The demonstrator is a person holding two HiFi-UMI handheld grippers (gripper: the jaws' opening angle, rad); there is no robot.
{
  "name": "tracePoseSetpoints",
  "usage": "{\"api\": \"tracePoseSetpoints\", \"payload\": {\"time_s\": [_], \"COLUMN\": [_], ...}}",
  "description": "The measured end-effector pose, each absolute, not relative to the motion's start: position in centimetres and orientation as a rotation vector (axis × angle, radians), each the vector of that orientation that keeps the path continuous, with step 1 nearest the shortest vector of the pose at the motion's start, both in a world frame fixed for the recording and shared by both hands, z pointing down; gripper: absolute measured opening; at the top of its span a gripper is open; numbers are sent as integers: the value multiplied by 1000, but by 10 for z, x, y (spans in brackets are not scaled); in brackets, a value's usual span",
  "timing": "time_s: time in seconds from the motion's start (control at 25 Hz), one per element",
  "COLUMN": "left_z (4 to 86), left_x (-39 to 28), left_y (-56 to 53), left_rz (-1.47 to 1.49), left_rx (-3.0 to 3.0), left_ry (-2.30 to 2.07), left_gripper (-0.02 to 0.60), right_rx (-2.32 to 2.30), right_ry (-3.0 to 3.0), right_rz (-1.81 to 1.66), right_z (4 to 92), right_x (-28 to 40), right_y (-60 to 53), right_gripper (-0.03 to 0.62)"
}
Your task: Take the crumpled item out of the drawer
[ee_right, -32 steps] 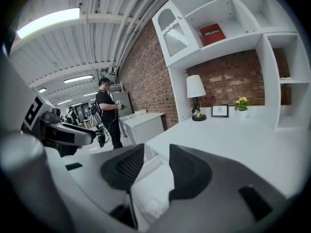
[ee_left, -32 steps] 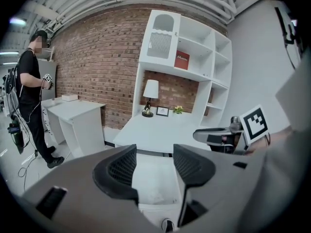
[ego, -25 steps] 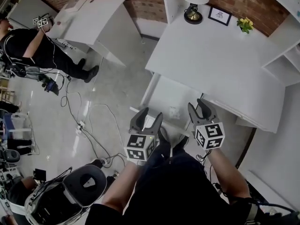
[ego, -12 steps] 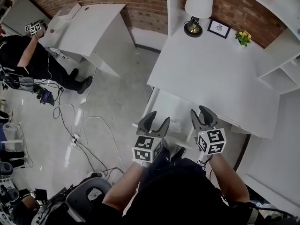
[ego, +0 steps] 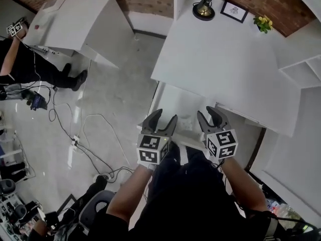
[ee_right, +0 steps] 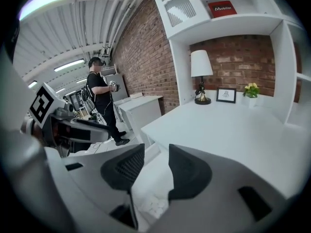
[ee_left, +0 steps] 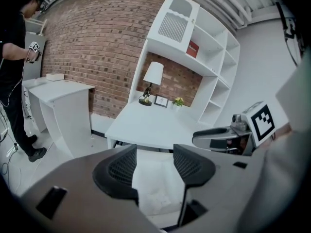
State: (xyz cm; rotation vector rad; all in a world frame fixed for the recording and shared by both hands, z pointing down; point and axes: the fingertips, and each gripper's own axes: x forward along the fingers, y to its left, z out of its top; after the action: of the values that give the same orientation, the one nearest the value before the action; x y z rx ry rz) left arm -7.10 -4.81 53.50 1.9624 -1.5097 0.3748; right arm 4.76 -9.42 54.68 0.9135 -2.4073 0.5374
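Observation:
The white drawer (ego: 159, 95) stands pulled out from under the white desk (ego: 220, 54). A small crumpled white item (ego: 186, 123) lies on the drawer's floor near its front; it also shows as the crumpled item (ee_left: 158, 196) below the left jaws and the crumpled item (ee_right: 153, 206) below the right jaws. My left gripper (ego: 164, 118) hovers open over the drawer's front left, holding nothing. My right gripper (ego: 209, 115) hovers open over the front right, also holding nothing. The item lies between the two grippers, apart from both.
A lamp (ego: 204, 4), a framed picture (ego: 234, 10) and a yellow flower (ego: 263, 24) stand at the desk's back. White shelves (ego: 301, 69) rise at the right. A person (ego: 20, 59) stands by another white desk (ego: 75, 19) at far left. Cables (ego: 85, 134) trail on the floor.
Both grippers have edged a little forward over the drawer's front and stay open. The head view has shifted slightly.

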Motion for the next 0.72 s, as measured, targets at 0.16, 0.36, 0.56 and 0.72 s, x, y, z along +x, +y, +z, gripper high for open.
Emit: {"api": "tracePoseSetpoints", "payload": {"time_s": [0.16,0.36,0.56,0.72], "left_z": [568,601,613,619], "left_x": [-66,-62,-65,-62], "left_y": [-44,-26,-25,-26], "left_rz": [416,462,468,450], "left_rx": [1900,1808,1757,1730], "left_ry": [-1502,-1510,-1534,-1545], "left_gripper": [232,231,227,225], "right_rx": [793,659,569,442], "right_ry": [-2360,-2289,-2223,-2149], "right_rz": [624,685,673,628], "right_z": [594,643,680,714], "right_x": [48,46,45,46], "right_y": [-90,-72,-65,-52], "right_gripper": [152,141,141,141]}}
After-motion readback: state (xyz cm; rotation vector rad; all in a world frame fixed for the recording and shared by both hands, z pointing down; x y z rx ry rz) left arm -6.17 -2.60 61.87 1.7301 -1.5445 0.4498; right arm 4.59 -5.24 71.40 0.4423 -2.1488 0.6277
